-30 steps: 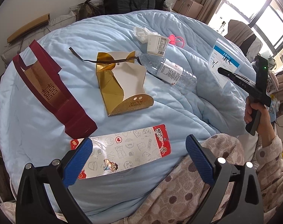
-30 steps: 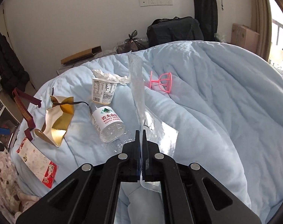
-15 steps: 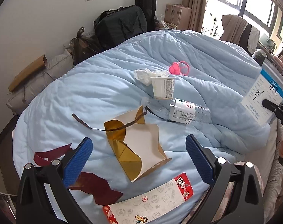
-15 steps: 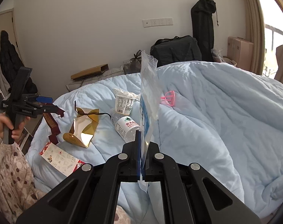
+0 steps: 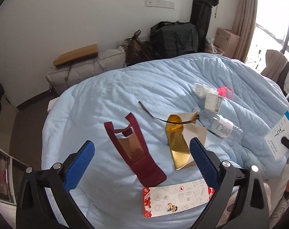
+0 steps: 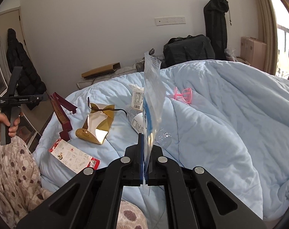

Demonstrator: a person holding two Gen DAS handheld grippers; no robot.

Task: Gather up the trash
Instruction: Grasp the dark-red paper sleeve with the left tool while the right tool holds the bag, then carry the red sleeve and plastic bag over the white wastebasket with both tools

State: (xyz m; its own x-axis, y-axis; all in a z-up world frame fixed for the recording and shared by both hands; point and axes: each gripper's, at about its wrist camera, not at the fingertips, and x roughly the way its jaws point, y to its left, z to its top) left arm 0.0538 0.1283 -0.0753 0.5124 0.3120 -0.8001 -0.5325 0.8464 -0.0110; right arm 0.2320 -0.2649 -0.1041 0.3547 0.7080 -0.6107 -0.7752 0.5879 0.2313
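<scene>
- Litter lies spread over the light blue duvet (image 5: 136, 87) in the left wrist view: a maroon paper bag (image 5: 136, 152) and a gold folded box (image 5: 177, 145) sit between the blue pads, and a white wrapper with red ends (image 5: 175, 200) lies nearest the camera
- The left gripper (image 5: 142, 162) hovers above them with its fingers (image 5: 78, 167) spread wide and nothing between them
- Farther right are a clear plastic bottle (image 5: 223, 128), a white cup (image 5: 213, 103) and a pink plastic piece (image 5: 225, 91)
- In the right wrist view, the right gripper (image 6: 143, 164) is clamped on the lower edge of a clear plastic bag (image 6: 151, 103) (blue print on it), which stands upright above the duvet (image 6: 220, 114)
- Beyond it lie the bottle (image 6: 138, 120), cup (image 6: 137, 98), gold box (image 6: 98, 122) and wrapper (image 6: 74, 155); the maroon bag (image 6: 61, 114) is at the left
- The left hand (image 6: 3, 121) grips its tool handle at the far left
</scene>
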